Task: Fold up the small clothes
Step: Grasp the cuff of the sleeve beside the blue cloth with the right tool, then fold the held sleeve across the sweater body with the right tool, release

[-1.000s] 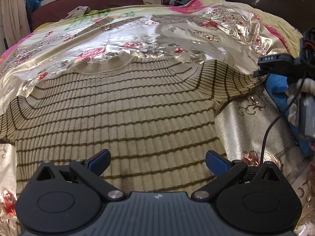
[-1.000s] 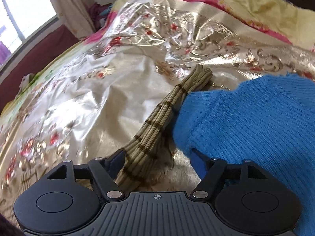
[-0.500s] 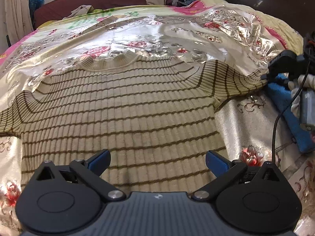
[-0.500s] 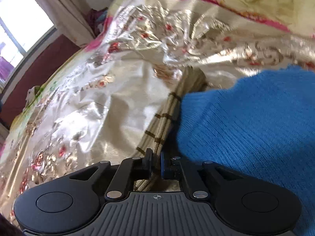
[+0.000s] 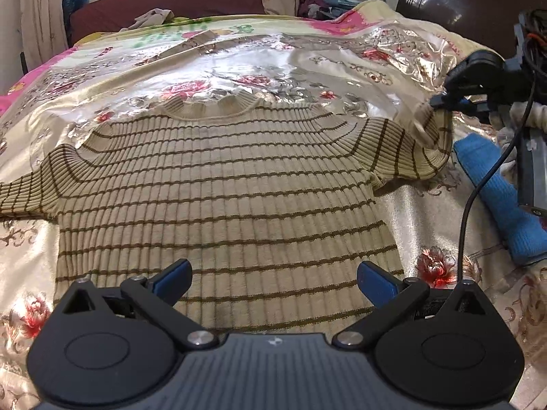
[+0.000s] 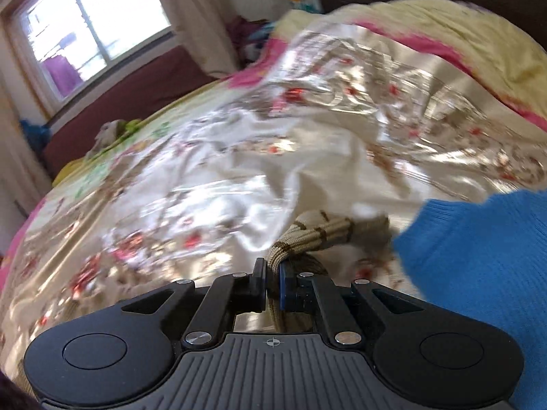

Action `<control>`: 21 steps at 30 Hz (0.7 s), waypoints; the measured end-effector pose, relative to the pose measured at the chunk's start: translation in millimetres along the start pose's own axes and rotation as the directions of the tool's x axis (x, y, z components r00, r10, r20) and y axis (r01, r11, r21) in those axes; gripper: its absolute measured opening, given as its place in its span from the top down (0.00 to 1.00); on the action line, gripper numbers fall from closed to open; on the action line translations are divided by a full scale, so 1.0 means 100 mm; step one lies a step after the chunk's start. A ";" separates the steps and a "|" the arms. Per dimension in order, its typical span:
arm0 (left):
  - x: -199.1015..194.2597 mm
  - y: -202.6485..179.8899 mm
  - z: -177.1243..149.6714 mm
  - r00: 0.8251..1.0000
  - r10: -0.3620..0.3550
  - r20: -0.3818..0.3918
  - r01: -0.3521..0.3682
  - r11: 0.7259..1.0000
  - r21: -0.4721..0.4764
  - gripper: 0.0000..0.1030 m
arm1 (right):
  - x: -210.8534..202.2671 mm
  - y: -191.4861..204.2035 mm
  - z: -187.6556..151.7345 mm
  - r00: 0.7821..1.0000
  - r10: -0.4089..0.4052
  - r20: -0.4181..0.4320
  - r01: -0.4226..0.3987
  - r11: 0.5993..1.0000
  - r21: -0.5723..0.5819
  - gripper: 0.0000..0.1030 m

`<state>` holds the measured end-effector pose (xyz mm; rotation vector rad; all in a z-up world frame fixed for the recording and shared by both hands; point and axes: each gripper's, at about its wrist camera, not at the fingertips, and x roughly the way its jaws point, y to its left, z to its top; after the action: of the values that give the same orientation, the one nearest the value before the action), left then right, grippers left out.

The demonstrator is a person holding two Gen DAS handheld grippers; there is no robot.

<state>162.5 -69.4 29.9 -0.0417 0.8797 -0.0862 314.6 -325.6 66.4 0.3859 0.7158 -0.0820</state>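
On the shiny flowered bed cover (image 5: pixel 403 212), the tan ribbed sweater with brown stripes (image 5: pixel 222 184) lies flat. The right gripper (image 6: pixel 272 288) pinches its sleeve end beside a blue knit cloth (image 6: pixel 478 256). The left gripper (image 5: pixel 273 282) jaws stand apart over the hem.

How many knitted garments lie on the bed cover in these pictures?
2. The striped beige sweater lies spread flat mid-bed, one sleeve end pinched in the right claw. The blue knit lies beside that sleeve at the bed's edge. Others may be hidden.
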 end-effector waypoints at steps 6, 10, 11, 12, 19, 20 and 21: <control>-0.10 0.15 -0.05 1.000 0.000 0.018 0.000 1.000 -0.029 0.00 | -0.18 0.66 -0.15 0.994 0.106 -0.007 -0.106 0.984 -0.146 0.94; -0.16 0.31 -0.10 1.000 0.009 0.026 -0.008 0.998 -0.063 0.00 | -0.23 1.19 -0.34 0.982 0.185 -0.044 -0.190 0.948 -0.256 0.94; -0.18 0.36 -0.12 1.000 0.012 0.027 -0.010 0.997 -0.074 0.00 | -0.23 1.32 -0.41 0.978 0.202 -0.056 -0.210 0.936 -0.283 0.94; -0.19 0.41 -0.13 1.000 0.015 0.028 -0.012 0.996 -0.086 0.00 | -0.24 1.44 -0.47 0.974 0.217 -0.069 -0.227 0.923 -0.310 0.94; -0.25 0.72 -0.27 0.999 0.034 0.026 -0.029 0.988 -0.151 0.00 | -0.22 2.19 -1.07 0.944 0.269 -0.190 -0.329 0.787 -0.522 0.94; -0.25 0.76 -0.29 0.999 0.037 0.024 -0.033 0.987 -0.160 0.00 | -0.21 2.26 -1.16 0.939 0.267 -0.216 -0.342 0.764 -0.547 0.93; -0.26 0.80 -0.32 0.999 0.041 0.021 -0.037 0.985 -0.168 0.00 | -0.19 2.34 -1.27 0.935 0.259 -0.244 -0.355 0.737 -0.576 0.93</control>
<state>126.3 13.0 23.5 -0.1827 0.8616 0.0257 269.2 -62.4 65.4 -0.1278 0.7736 0.4994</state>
